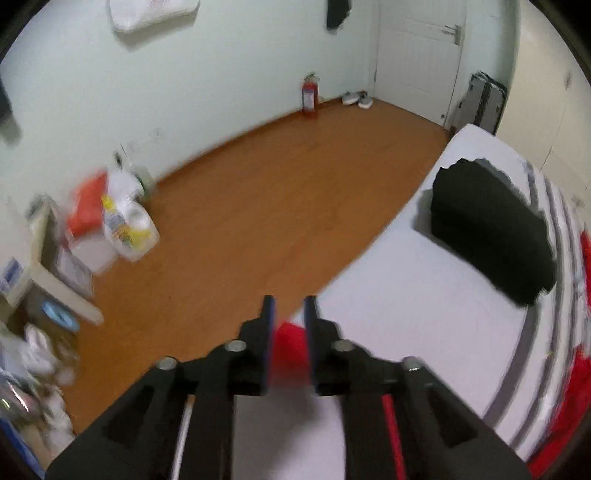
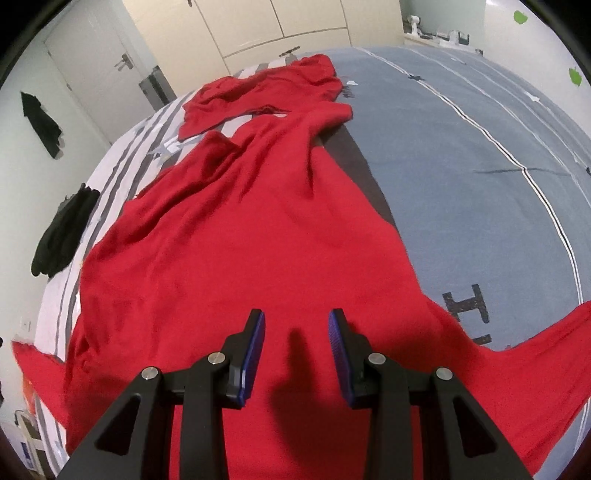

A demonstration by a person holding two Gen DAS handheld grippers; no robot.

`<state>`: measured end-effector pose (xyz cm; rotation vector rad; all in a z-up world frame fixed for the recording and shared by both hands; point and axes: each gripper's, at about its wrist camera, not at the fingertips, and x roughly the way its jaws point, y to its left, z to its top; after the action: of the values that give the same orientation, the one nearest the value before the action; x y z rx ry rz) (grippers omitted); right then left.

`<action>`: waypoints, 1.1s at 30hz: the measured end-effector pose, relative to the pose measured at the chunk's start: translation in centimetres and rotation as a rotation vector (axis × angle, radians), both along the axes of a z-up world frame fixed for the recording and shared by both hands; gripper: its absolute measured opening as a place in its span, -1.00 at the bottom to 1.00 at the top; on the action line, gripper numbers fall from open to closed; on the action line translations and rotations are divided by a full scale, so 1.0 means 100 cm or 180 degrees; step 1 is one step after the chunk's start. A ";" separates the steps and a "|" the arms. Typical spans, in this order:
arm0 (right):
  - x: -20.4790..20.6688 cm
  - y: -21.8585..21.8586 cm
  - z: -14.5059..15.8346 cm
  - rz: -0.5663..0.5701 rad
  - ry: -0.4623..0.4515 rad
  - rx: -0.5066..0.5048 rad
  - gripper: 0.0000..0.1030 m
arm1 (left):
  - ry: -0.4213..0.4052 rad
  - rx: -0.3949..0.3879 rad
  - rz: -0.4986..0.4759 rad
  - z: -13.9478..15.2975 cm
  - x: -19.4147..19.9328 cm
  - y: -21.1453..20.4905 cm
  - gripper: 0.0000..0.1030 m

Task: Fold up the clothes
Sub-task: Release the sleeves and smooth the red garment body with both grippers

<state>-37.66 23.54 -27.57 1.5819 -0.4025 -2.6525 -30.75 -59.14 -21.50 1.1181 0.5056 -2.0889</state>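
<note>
A large red garment [image 2: 240, 240] lies spread lengthwise over the bed [image 2: 461, 166], with one sleeve trailing off at the lower right. My right gripper [image 2: 296, 314] hovers just over its near end, open, with nothing between the blue pads. In the left wrist view my left gripper [image 1: 289, 301] is over the bed's edge. A blurred piece of the red cloth [image 1: 290, 343] fills the narrow gap between its pads, so it looks shut on it. A folded black garment [image 1: 487, 229] rests on the white part of the bed [image 1: 406, 295], and shows as a dark bundle [image 2: 62, 232] at the left in the right wrist view.
Left of the bed is a wooden floor [image 1: 277, 184]. A fire extinguisher [image 1: 310, 96], shoes [image 1: 356, 99] and a suitcase [image 1: 484, 99] stand by the door [image 1: 417, 55]. Bags and a bottle [image 1: 125, 229] crowd the left wall. Wardrobe doors [image 2: 277, 22] stand beyond the bed.
</note>
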 end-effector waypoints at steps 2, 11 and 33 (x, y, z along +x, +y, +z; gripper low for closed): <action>0.002 0.001 -0.001 0.0012 -0.0013 -0.0005 -0.37 | -0.0005 0.0051 -0.0203 -0.005 -0.001 0.015 -0.22; 0.014 0.003 -0.002 0.0071 -0.0049 -0.0042 -0.37 | -0.0317 0.0128 -0.0499 -0.054 0.031 0.072 0.06; -0.020 0.066 -0.011 -0.0136 0.0045 0.0089 -0.09 | 0.0140 0.0571 -0.1954 -0.080 -0.145 0.318 0.06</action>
<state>-39.62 30.10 -28.64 1.5788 -0.4050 -2.7110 -45.22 -27.36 -29.50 1.4711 0.4081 -2.6353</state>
